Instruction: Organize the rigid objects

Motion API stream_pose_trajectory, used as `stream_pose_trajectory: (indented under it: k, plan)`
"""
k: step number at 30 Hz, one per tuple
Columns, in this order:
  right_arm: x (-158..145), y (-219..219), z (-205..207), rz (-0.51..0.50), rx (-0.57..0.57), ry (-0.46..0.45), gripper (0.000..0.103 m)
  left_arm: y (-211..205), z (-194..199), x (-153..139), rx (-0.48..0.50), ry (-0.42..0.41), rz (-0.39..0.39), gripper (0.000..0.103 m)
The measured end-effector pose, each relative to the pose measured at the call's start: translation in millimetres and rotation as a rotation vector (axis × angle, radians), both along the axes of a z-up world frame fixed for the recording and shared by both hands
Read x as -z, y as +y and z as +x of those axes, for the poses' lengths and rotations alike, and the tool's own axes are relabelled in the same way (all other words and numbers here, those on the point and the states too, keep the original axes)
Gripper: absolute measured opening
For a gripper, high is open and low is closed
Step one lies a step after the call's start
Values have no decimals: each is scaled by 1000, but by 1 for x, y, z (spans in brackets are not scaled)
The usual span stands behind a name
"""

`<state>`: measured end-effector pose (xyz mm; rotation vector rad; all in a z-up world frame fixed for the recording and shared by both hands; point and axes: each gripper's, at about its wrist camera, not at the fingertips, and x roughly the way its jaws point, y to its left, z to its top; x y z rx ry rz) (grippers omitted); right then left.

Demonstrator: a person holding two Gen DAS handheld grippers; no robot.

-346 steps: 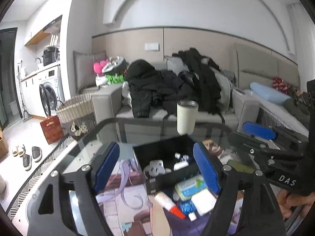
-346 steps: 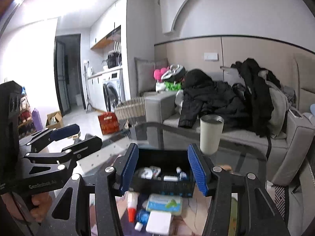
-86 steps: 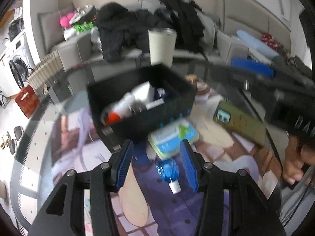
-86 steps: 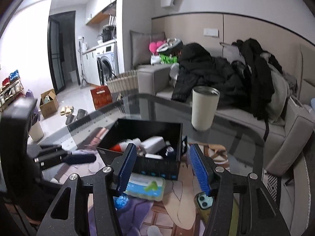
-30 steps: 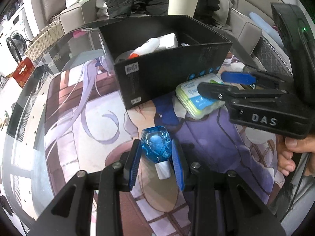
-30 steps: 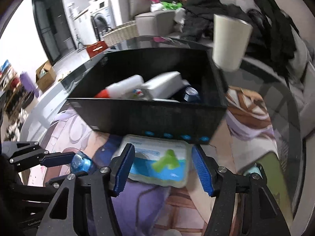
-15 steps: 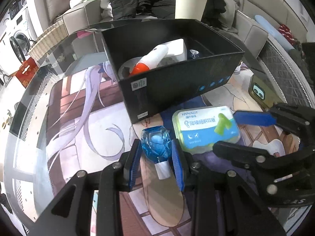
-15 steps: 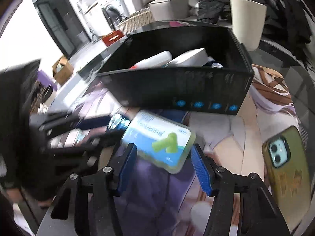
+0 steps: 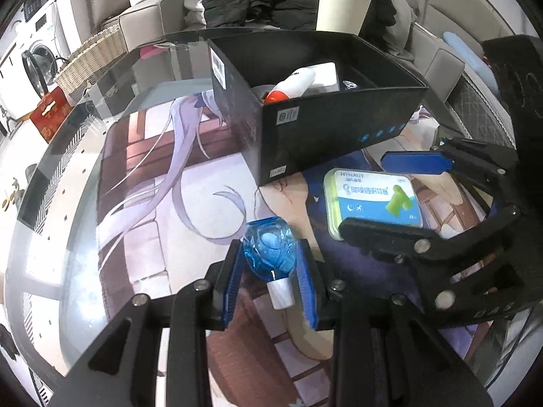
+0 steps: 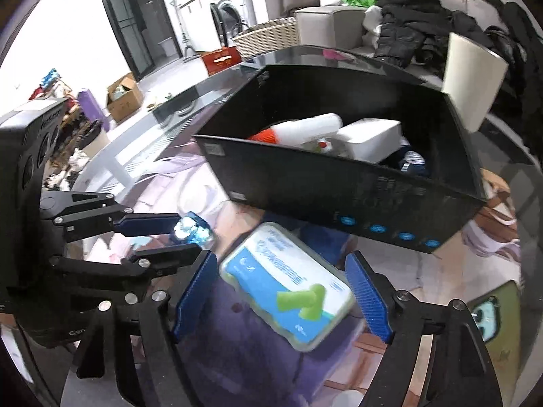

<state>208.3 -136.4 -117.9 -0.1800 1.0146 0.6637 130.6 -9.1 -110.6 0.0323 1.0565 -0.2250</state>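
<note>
L wrist view: the left gripper [image 9: 269, 283] has its blue pads closed tight on a small blue faceted bottle [image 9: 269, 252], white cap pointing back toward the camera, held just over the printed anime mat [image 9: 163, 176] on the glass table [image 9: 44, 203]. Beyond it sits the black storage box [image 9: 332, 129], w/ a white tube w/ orange cap [image 9: 292, 86] and a white case [image 9: 325, 73] inside. A flat earplug tin [image 9: 371, 203], white-blue lid w/ a green plug graphic, lies on the mat just in front of the box. The right gripper [image 9: 383, 193] comes in from the right, jaws spread wide, one finger either side of the tin; contact can't be told. A cream tumbler [image 9: 341, 10] stands behind the box; sofa piled w/ dark clothes beyond.

R wrist view: the right gripper [image 10: 281, 295] is wide open, blue pads flanking the earplug tin [image 10: 288, 285], gaps visible both sides, nothing gripped. The left gripper [image 10: 180, 232] enters at left, clamped on the blue bottle [image 10: 191, 230], near the tin's left corner. The black box [image 10: 349, 183] sits just behind the tin, tube [image 10: 302, 130] and white case [image 10: 370, 135] inside. A phone in green case [image 10: 492, 312] lies on the mat at far right; tumbler [image 10: 471, 74] behind the box.
</note>
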Motion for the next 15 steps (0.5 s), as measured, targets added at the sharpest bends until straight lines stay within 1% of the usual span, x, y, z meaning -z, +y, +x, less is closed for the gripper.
stream_pose_trajectory:
  k: [3, 4, 5, 6, 7, 9, 15]
  plan:
    - [10, 2, -3, -31, -7, 23, 79, 2, -1, 0, -1, 5, -9, 29]
    - [12, 2, -6, -40, -5, 19, 74, 1, 0, 0, -2, 6, -11, 29]
    - [10, 2, -10, -65, 0, -8, 69, 0, 0, 0, -1, 8, -11, 29]
    - [11, 2, -15, -81, 6, -17, 63, -1, -1, 0, 1, 8, -12, 29]
    - [10, -1, -18, -85, 17, -16, 60, -3, -2, -1, 7, 9, -15, 29]
    - [11, -9, -24, -81, 45, -8, 58, -11, -3, -1, 23, 13, -18, 29]
    - [9, -29, -37, -118, 113, -9, 57, -32, -6, -2, 66, 16, -19, 29]
